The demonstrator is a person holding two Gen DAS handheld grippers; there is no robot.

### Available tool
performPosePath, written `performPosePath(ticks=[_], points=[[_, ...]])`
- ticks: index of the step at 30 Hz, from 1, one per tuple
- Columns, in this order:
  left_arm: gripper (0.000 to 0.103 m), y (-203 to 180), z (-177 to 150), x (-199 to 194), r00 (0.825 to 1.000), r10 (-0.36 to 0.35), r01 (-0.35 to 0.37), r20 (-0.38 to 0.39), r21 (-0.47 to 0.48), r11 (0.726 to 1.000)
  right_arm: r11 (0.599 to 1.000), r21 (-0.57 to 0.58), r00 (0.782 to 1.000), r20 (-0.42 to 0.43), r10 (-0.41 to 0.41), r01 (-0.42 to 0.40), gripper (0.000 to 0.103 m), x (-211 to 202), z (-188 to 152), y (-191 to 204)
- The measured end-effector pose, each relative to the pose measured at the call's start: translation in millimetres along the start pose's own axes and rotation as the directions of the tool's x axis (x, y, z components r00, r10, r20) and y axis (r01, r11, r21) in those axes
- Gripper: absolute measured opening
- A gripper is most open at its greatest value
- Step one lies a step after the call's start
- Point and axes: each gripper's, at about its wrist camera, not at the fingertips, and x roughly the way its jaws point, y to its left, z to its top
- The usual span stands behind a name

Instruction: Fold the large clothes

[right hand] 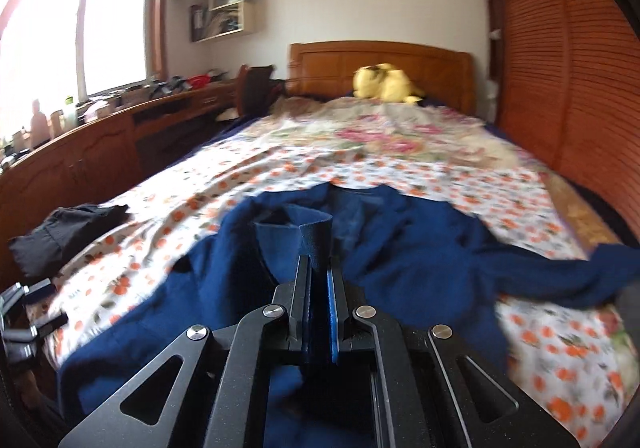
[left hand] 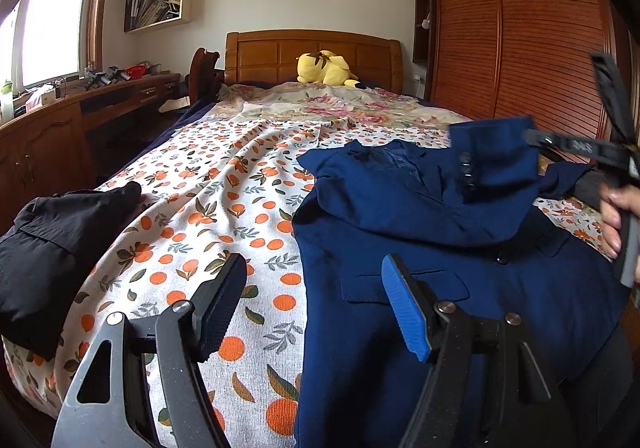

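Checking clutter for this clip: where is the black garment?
The folded black garment lies at the bed's left edge, left of the navy blue jacket, apart from it.

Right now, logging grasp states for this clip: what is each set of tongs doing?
Left tongs: open, holding nothing, above the blue jacket's edge.
Right tongs: shut on the jacket's sleeve cuff, lifted off the bed.

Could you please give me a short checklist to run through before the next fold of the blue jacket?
1. Right gripper shut on the jacket sleeve: ok.
2. Left gripper open, holding nothing: ok.
3. Blue jacket lying flat on the bed: not ok, far side rumpled.
4. Black garment apart from the jacket: ok.
5. How firmly the sleeve is held: cannot tell.
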Motion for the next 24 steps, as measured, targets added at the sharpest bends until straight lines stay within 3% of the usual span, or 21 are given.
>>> performPosePath(ticks=[2, 6, 10, 14, 16, 19, 24], points=[[0.071, -1, 1, -1, 1.000, -0.003, 0.003, 0.002, -0.001, 1.000, 0.999, 0.021, 0.999, -0.031, -0.042, 0.043, 0.006, -16, -20, -15], [0.071, -5, 1, 0, 1.000, -0.009, 0.009, 0.003, 0.004, 1.000, 0.995, 0.077, 0.986, -0.159, -0.050, 0.063, 0.007, -27, -63, -39], [0.071, -11, 2, 3, 1.000, -0.010, 0.010, -0.003, 0.012, 1.000, 0.995, 0.056, 0.971, -0.231, -0.065, 0.080, 0.015, -36, -92, -43], [0.071, -18, 2, 5, 1.000, -0.013, 0.013, -0.003, 0.023, 1.000, 0.995, 0.050, 0.968, -0.243, -0.068, 0.083, 0.020, -44, -94, -43], [0.071, -22, 3, 6, 1.000, -0.016, 0.016, -0.004, 0.030, 0.999, 0.995, 0.029, 0.969, -0.231, -0.091, 0.100, 0.034, -48, -90, -42], [0.071, -28, 4, 8, 1.000, -0.021, 0.021, -0.005, 0.039, 0.999, 0.997, -0.001, 0.977, -0.196, -0.079, 0.081, 0.045, -51, -80, -41], [0.071, -38, 7, 15, 0.999, -0.025, 0.026, -0.019, 0.052, 0.998, 0.997, -0.061, 0.983, -0.180, -0.047, 0.036, 0.049, -27, -77, -42]])
